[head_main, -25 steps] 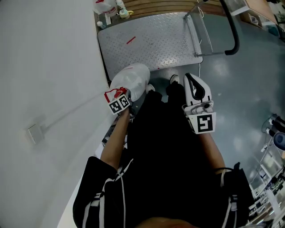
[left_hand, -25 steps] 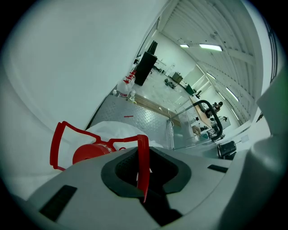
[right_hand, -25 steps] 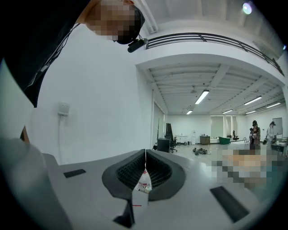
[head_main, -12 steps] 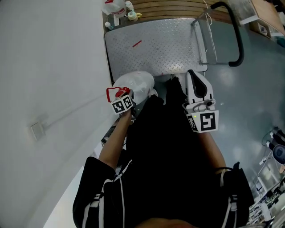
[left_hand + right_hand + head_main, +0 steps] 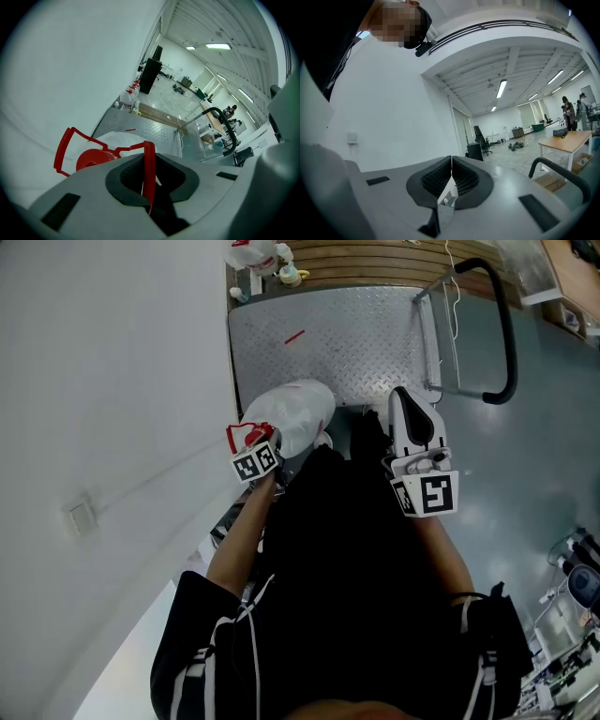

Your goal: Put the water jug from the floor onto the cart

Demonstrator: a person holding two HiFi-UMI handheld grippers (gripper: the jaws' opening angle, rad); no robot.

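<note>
Gripping the thin red handle (image 5: 149, 161), left gripper (image 5: 150, 187) holds the water jug (image 5: 292, 412) hanging at the cart (image 5: 361, 343) near edge. Right gripper (image 5: 451, 180) clenched, empty. Jug probably heavy, swings; handle thin and bendy, best taken at its centre.

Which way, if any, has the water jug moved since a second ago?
Yes: the water jug, held by the left gripper, has moved forward, farther over the near edge of the cart.

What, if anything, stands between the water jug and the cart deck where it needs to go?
Nothing visible does. The water jug, hanging by its red handle from the left gripper, is at the near edge of the cart deck, which is bare ahead except for a small red mark farther along.
</note>
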